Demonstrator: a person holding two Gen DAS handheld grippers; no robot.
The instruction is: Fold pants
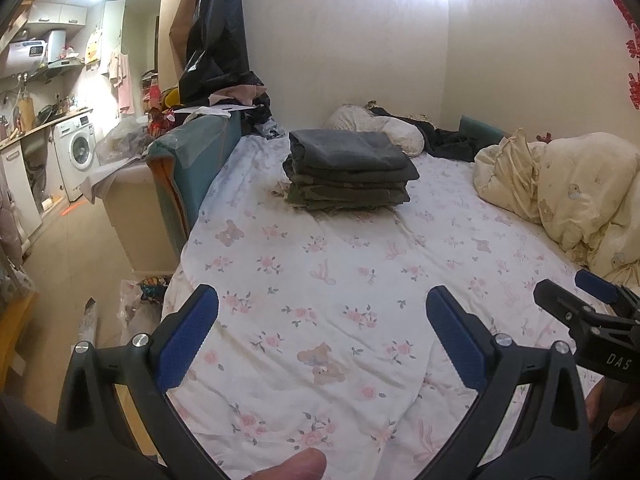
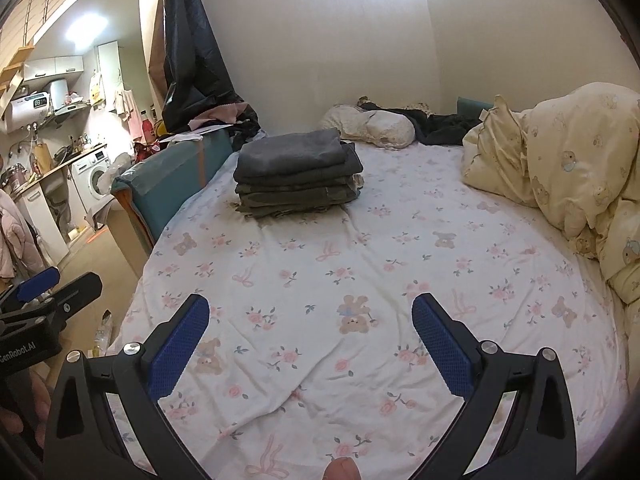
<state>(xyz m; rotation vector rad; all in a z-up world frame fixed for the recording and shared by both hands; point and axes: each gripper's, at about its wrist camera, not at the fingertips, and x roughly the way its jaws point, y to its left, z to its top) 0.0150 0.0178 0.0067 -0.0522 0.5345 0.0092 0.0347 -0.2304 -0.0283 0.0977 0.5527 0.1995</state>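
Judging from how things lay, we took the folding to be finished or nearly so: the pants [image 1: 348, 170] sat as a neat stack of folded dark garments on the bed [image 1: 320, 300], toward its far left side, near the teal headboard [image 1: 192, 160] and short of the pillow [image 1: 380, 128]. We saw no unfolded pants on the bare floral sheet between us and the stack. A dark heap of cloth [image 1: 444, 136] lay at the far end by the wall; whether it was more pants to fold we could not tell.

The stack looked several layers deep, grey on top and olive below, edges roughly squared, with a little pale fabric poking out at the lower left. It seemed soft and settled, not leaning.

Our left gripper [image 1: 322, 334] hung over the near sheet with its fingers spread wide and nothing between them. Our right gripper [image 2: 310, 338] was the same, spread and empty, well apart from the stack. The cream duvet [image 2: 568, 160] was bunched at the right edge.
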